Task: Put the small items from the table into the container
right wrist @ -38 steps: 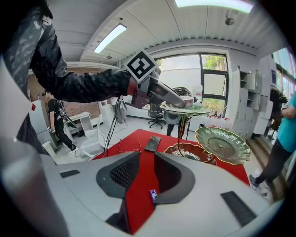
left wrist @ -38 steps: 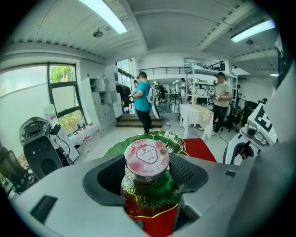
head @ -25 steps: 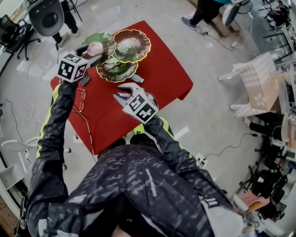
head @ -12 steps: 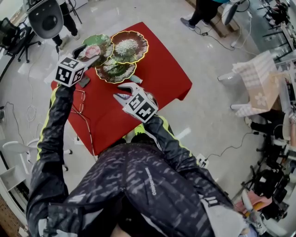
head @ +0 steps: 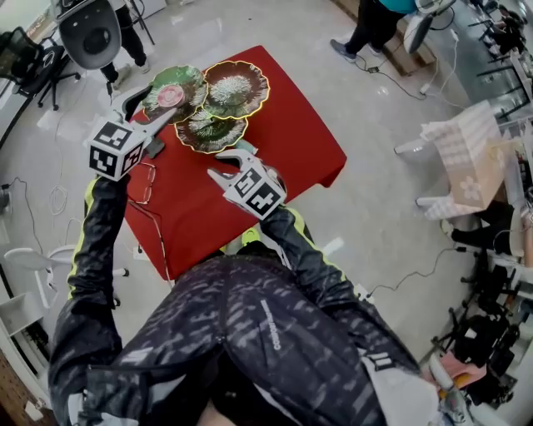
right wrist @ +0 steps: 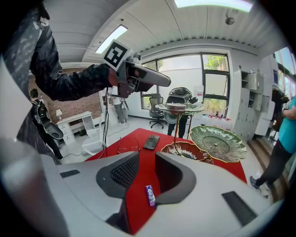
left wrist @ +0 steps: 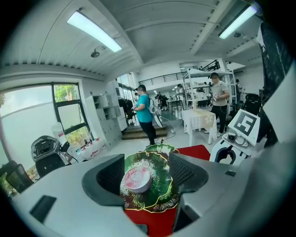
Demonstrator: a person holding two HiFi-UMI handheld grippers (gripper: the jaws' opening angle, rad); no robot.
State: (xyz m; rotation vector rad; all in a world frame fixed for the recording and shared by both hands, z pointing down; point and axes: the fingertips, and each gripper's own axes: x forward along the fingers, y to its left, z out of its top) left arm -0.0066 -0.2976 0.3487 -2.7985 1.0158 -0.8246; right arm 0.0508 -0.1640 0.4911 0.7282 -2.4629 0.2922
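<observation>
A tiered stand carries three leaf-shaped plates: a green top plate (head: pixel 190 76) (left wrist: pixel 157 185), a brown one (head: pixel 236 87) and a lower one (head: pixel 208 129). A round pink item (head: pixel 170 94) (left wrist: pixel 137 179) lies on the top plate. My left gripper (head: pixel 146 105) (left wrist: pixel 147 173) hovers just short of it, jaws wide apart, pads clear of it. My right gripper (head: pixel 229 169) (right wrist: pixel 147 173) hangs low over the red table (head: pixel 291 141), jaws partly apart. A small purple wrapped item (right wrist: pixel 150 195) lies on the cloth below them, by the right jaw, untouched.
A dark phone (head: pixel 153 147) (right wrist: pixel 151 142) and a pair of glasses (head: pixel 141 181) (right wrist: pixel 127 149) lie on the left part of the table. A person (head: pixel 375 21) stands beyond the table. A white-clothed table (head: pixel 462 150) stands to the right.
My left gripper has drawn back and risen from the top plate. The pink item stays on the plate. The right gripper has not moved.
</observation>
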